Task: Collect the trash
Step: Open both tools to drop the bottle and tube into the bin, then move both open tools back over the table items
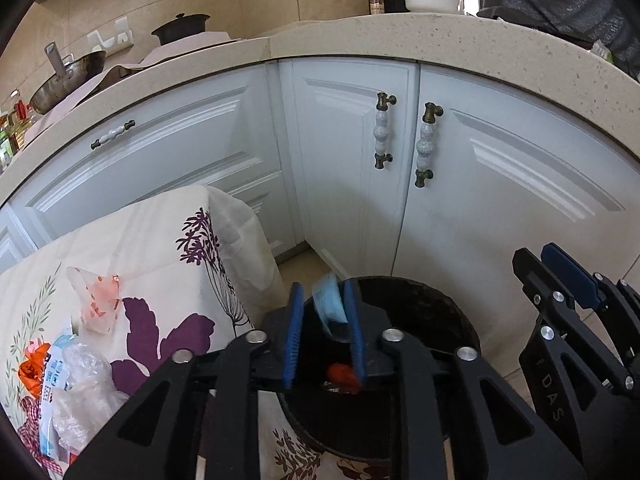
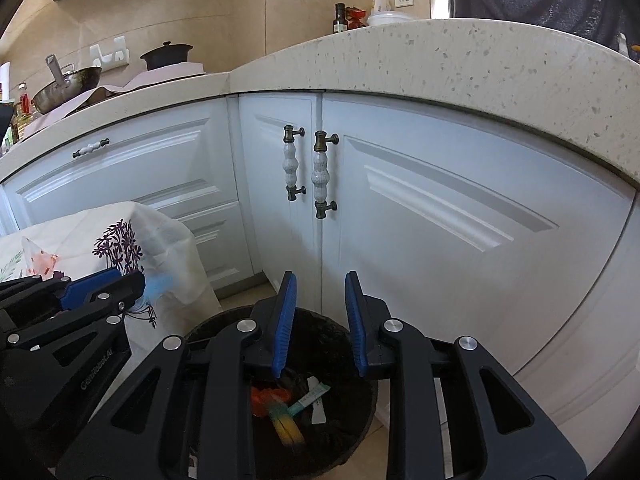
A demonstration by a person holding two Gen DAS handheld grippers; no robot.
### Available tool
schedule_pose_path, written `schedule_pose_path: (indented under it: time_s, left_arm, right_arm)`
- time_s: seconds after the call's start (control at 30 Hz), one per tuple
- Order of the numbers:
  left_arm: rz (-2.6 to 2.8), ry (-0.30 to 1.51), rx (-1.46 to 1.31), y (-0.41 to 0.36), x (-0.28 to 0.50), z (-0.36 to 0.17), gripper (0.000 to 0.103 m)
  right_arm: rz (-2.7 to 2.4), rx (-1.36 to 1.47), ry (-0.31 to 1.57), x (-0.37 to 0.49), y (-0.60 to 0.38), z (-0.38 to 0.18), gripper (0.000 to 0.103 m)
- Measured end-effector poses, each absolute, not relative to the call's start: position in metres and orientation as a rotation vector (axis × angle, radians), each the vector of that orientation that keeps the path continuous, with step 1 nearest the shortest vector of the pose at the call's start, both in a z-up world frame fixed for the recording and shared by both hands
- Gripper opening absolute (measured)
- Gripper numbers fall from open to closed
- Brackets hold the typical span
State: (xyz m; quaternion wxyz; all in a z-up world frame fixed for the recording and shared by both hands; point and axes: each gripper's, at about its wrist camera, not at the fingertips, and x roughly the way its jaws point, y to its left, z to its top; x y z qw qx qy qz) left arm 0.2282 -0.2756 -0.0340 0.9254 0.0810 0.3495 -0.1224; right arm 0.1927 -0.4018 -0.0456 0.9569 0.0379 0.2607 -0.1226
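My left gripper [image 1: 323, 286] hangs over a black round bin [image 1: 432, 312] on the floor. Its jaws stand apart, and a blurred light-blue wrapper [image 1: 329, 305] sits loose between them, close to the right pad. In the right wrist view the same wrapper [image 2: 158, 280] shows at that gripper's tip [image 2: 132, 276]. My right gripper [image 2: 321, 278] is open over the bin [image 2: 332, 344] with nothing between its pads. Below it a blurred yellow-green piece [image 2: 286, 424] lies among an orange wrapper [image 2: 264, 396] and a green-and-white packet [image 2: 310, 396]. The right gripper [image 1: 560, 268] also shows at the right of the left wrist view.
A table with a floral cloth [image 1: 168, 248] stands left of the bin. It carries a pinkish clear wrapper [image 1: 98, 300] and crumpled plastic with printed packets [image 1: 68, 372]. White cabinet doors [image 1: 352, 160] and a speckled countertop [image 1: 400, 36] rise straight behind the bin.
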Motion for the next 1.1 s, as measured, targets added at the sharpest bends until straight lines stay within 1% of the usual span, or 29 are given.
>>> schedule_pose_path:
  time_s: [0.07, 0.13, 0.2, 0.23, 0.27, 0.5, 0.67, 0.77, 0.83, 1.1]
  left_arm:
    - [-0.247, 0.711, 0.163, -0.274, 0.228, -0.032, 0.033]
    - [-0.247, 0.701, 0.160, -0.272, 0.225, -0.028, 0.036]
    - [-0.249, 0.689, 0.157, -0.271, 0.223, -0.023, 0.042]
    - [-0.251, 0.679, 0.154, -0.270, 0.221, -0.020, 0.046]
    - [-0.254, 0.671, 0.152, -0.269, 0.219, -0.017, 0.049]
    - [-0.265, 0.651, 0.136, -0.261, 0.212, -0.004, 0.051]
    - [-0.258, 0.632, 0.118, -0.245, 0.203, 0.007, 0.054]
    - [-0.250, 0.619, 0.109, -0.230, 0.195, 0.014, 0.056]
    - [-0.235, 0.601, 0.104, -0.217, 0.190, 0.020, 0.057]
    - [-0.161, 0.560, 0.083, -0.161, 0.168, 0.035, 0.059]
  right_arm:
    - [-0.252, 0.078, 0.524, 0.190, -0.401, -0.043, 0.025]
    - [-0.254, 0.081, 0.521, 0.187, -0.400, -0.040, 0.026]
    - [-0.256, 0.082, 0.516, 0.182, -0.399, -0.036, 0.027]
    - [-0.261, 0.083, 0.511, 0.179, -0.398, -0.034, 0.034]
    - [-0.264, 0.084, 0.503, 0.177, -0.397, -0.031, 0.037]
    - [-0.268, 0.076, 0.480, 0.162, -0.388, -0.016, 0.038]
    - [-0.267, 0.076, 0.466, 0.153, -0.381, -0.005, 0.039]
    - [-0.263, 0.076, 0.454, 0.147, -0.374, 0.002, 0.040]
    - [-0.258, 0.074, 0.446, 0.143, -0.368, 0.007, 0.043]
    - [-0.198, 0.060, 0.420, 0.129, -0.326, 0.021, 0.044]
